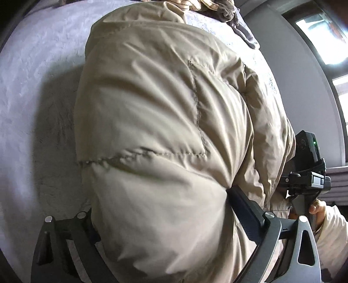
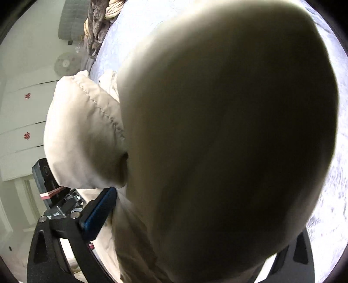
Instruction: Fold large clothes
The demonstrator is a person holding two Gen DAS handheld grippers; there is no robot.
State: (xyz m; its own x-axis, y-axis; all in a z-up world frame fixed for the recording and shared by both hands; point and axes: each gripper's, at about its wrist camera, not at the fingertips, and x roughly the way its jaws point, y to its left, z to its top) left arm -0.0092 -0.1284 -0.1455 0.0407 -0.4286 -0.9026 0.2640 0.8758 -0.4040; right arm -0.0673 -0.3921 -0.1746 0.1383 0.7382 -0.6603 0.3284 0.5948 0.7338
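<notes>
A puffy beige jacket (image 1: 165, 104) lies bunched on a lavender bedsheet (image 1: 39, 91) and fills both views. My left gripper (image 1: 161, 202) reaches in from below, its jaws wide around a thick fold. Its right finger (image 1: 245, 209) digs into the fabric and the jacket hides the other one. In the right wrist view the jacket (image 2: 217, 130) bulges close to the lens. My right gripper (image 2: 195, 206) stands wide around that bulge. Only the blue pad of its left finger (image 2: 97, 213) shows, beside the cloth. The right gripper's body (image 1: 304, 174) and a hand (image 1: 317, 209) are at the jacket's right edge.
A heap of other clothes (image 1: 217, 8) lies at the far end of the bed. A grey wall and a window (image 1: 322, 34) run along the right. White cupboards (image 2: 21, 122) and a folded grey blanket (image 2: 71, 19) stand beyond the bed's left side.
</notes>
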